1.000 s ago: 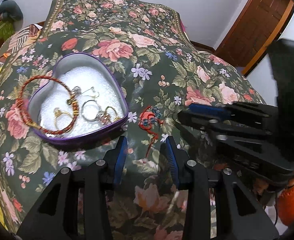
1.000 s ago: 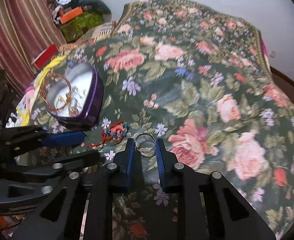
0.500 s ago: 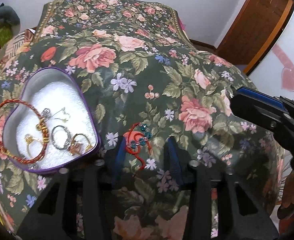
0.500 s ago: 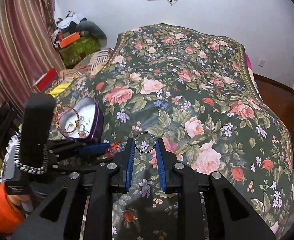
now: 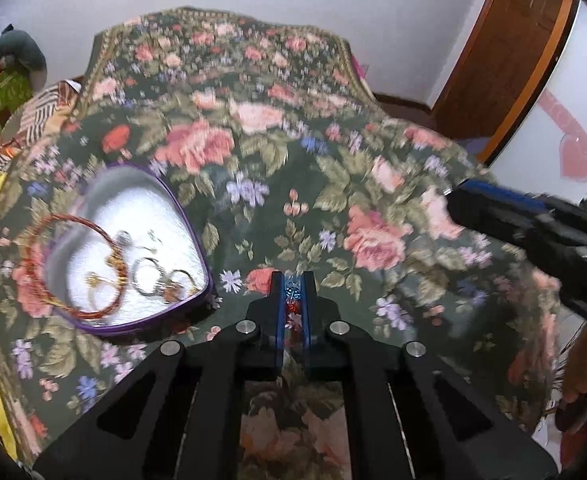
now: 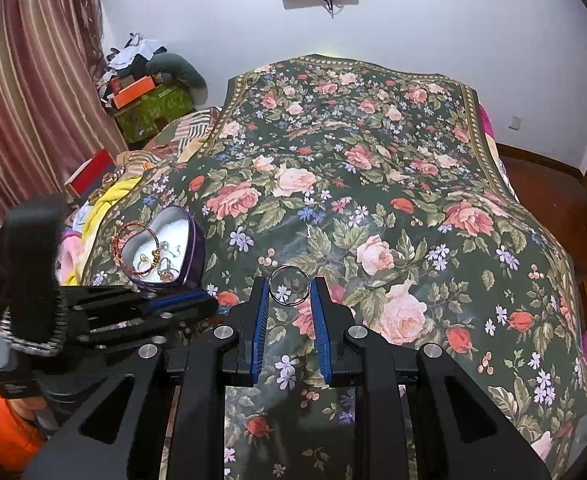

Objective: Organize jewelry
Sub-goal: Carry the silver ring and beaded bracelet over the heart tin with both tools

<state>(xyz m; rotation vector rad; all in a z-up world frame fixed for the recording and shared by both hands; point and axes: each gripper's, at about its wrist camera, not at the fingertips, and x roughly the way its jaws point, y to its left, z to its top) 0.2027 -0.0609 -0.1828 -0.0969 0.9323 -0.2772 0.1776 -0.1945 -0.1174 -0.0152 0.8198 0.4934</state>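
I have both sets of tongs up off the bed (image 6: pixel 413 184), with its floral bedspread, and each now carries a piece. The heart-shaped tin (image 5: pixel 197 248) sits near the bed's left edge, already holding a red-and-gold bangle (image 5: pixel 73 268) propped over its rim and several rings (image 5: pixel 149 280) on its white lining.

A second ago my left tongs (image 5: pixel 293 300) were spread above the red beaded cord piece (image 5: pixel 292 292) lying on the bedspread; now they are clamped together on it, just right of the tin. My right tongs (image 6: pixel 289 292) still pinch the thin silver ring (image 6: pixel 289 285) by its sides, held well above the bed's middle.

As I judge it, no loose jewelry is left in view on the bedspread, so both pieces go to the tin next.
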